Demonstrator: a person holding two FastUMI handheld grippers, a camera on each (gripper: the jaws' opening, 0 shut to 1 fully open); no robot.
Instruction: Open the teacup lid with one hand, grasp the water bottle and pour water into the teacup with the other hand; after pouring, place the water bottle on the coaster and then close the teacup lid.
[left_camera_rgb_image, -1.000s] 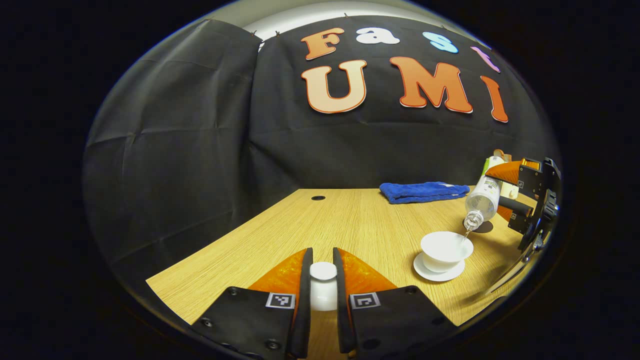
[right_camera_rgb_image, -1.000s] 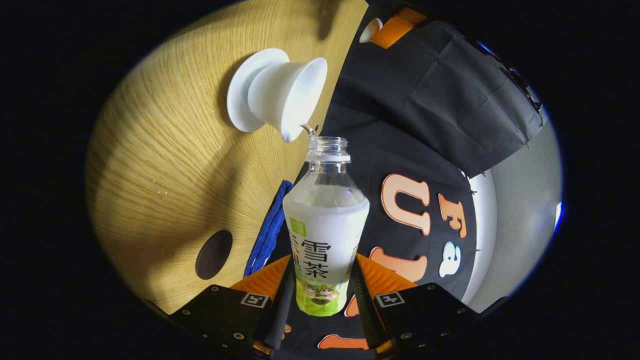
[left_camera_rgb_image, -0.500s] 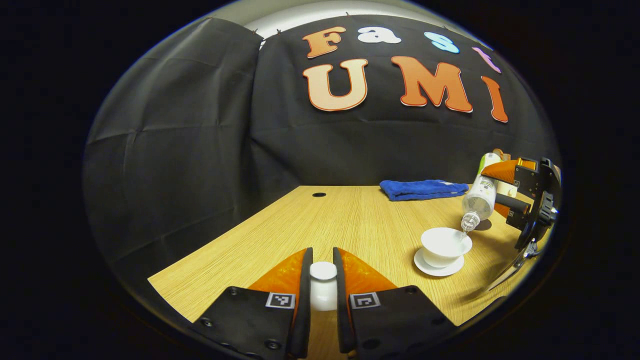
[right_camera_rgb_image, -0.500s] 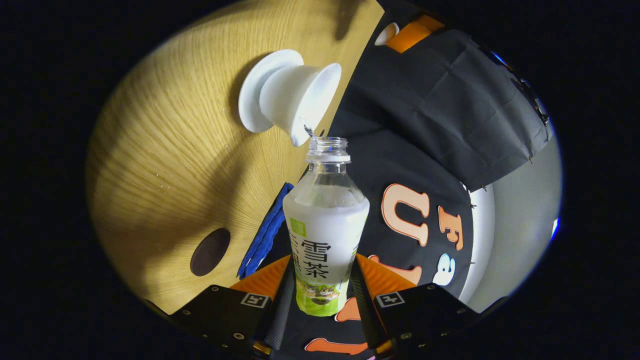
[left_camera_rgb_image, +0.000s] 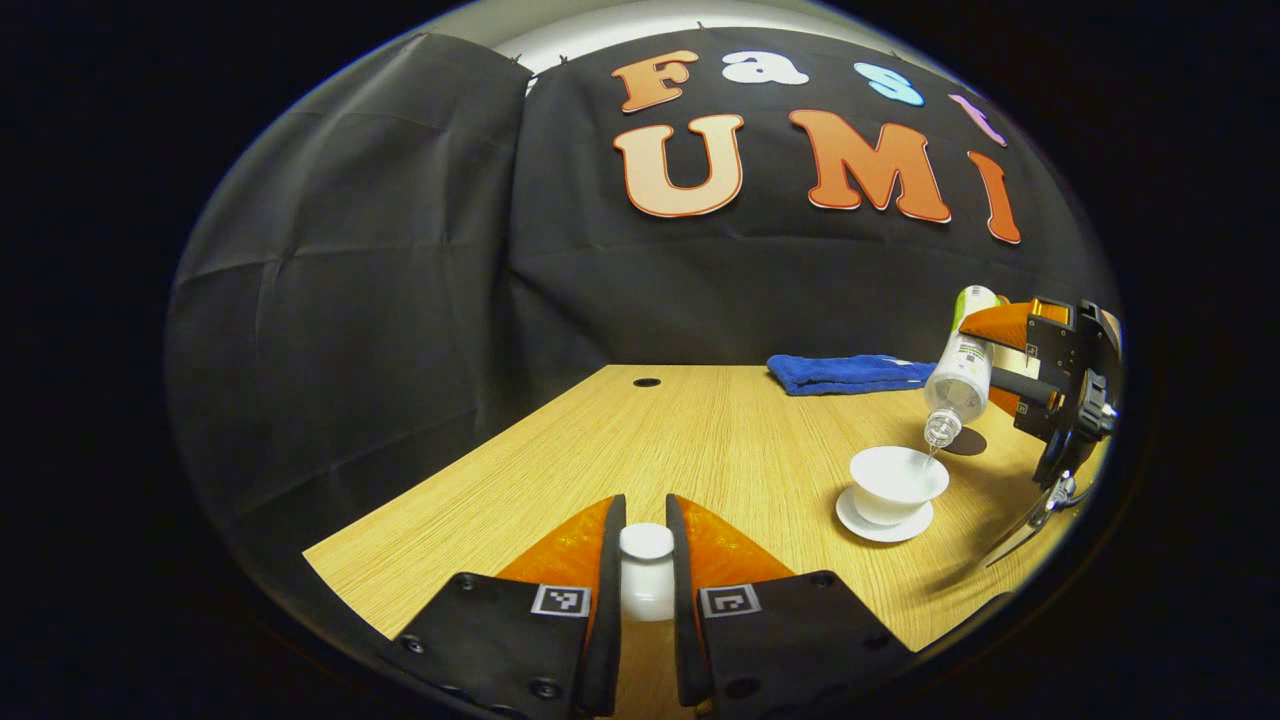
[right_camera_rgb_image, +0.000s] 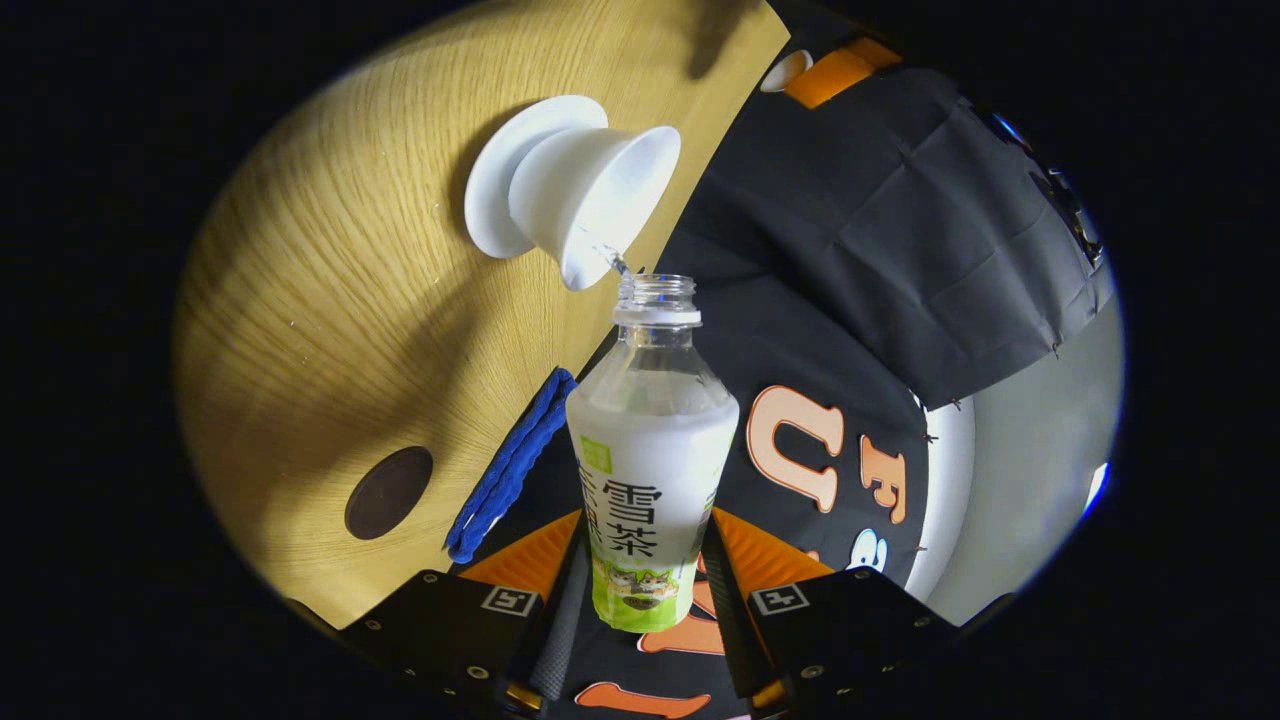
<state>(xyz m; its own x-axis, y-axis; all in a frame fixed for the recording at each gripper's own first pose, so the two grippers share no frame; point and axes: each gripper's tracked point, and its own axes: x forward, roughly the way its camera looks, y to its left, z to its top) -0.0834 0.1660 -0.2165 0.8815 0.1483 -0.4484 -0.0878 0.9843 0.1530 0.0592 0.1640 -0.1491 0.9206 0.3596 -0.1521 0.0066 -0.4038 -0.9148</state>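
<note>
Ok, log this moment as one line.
phase: pouring | left gripper: shut on lid | right gripper: shut on bottle, tilted over teacup | coaster: bare

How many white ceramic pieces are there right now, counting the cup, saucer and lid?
3. The teacup sits on its saucer on the table, under the tilted water bottle. The lid is held between the left gripper fingers.

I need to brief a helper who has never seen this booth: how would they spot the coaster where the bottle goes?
On the wooden table, look just beyond the white teacup on its saucer, toward the blue towel. The coaster is the flat, dark round disc lying there, the only dark thing among white and blue neighbours.
</note>
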